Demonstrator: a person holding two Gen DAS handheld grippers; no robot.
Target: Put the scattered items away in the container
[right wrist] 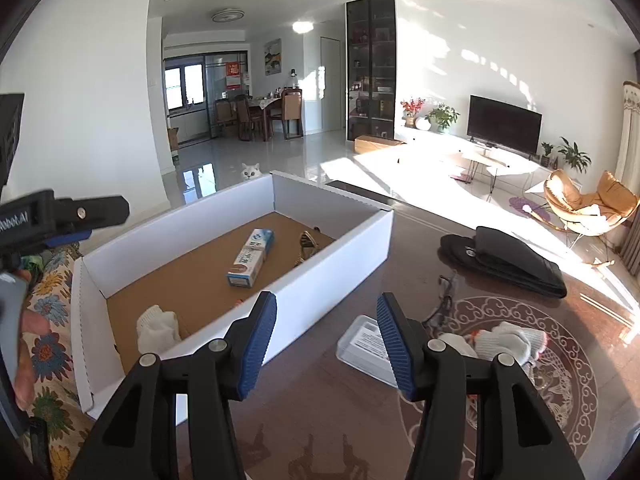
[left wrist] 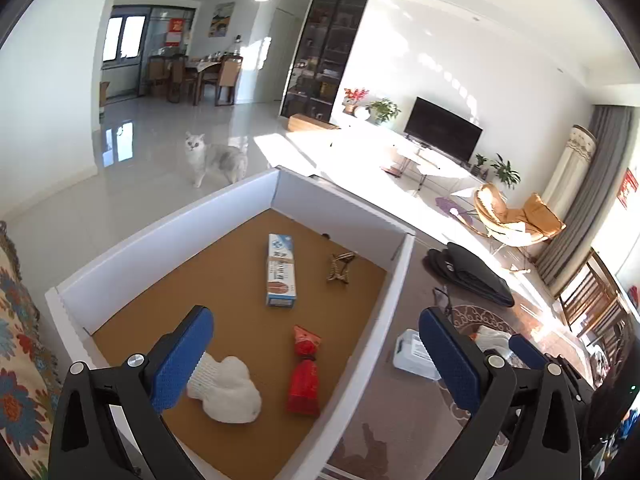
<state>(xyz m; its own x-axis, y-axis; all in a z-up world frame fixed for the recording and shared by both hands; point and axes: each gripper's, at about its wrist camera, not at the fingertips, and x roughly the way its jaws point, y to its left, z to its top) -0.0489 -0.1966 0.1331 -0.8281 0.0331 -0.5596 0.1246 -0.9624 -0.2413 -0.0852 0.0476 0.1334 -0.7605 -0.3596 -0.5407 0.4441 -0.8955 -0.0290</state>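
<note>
The left hand-held gripper (left wrist: 316,354) hangs over the white-walled, brown-floored cardboard container (left wrist: 168,236), jaws wide apart and empty, above a white knitted glove (left wrist: 228,390) at seven o'clock and a red foil packet (left wrist: 304,376) dead ahead. The right hand-held gripper (right wrist: 326,346), jaws apart and empty, is outside the box and, by my reading, nearer what remains. On the patterned brown desk (right wrist: 320,420), a clear lidded plastic case (right wrist: 362,346) lies between its fingers, long axis running ten to four, and a white-and-orange knitted glove (right wrist: 508,342) sits at two o'clock.

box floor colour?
Brown cork-like floor of the white cardboard box; left wrist view shows it best.
</note>
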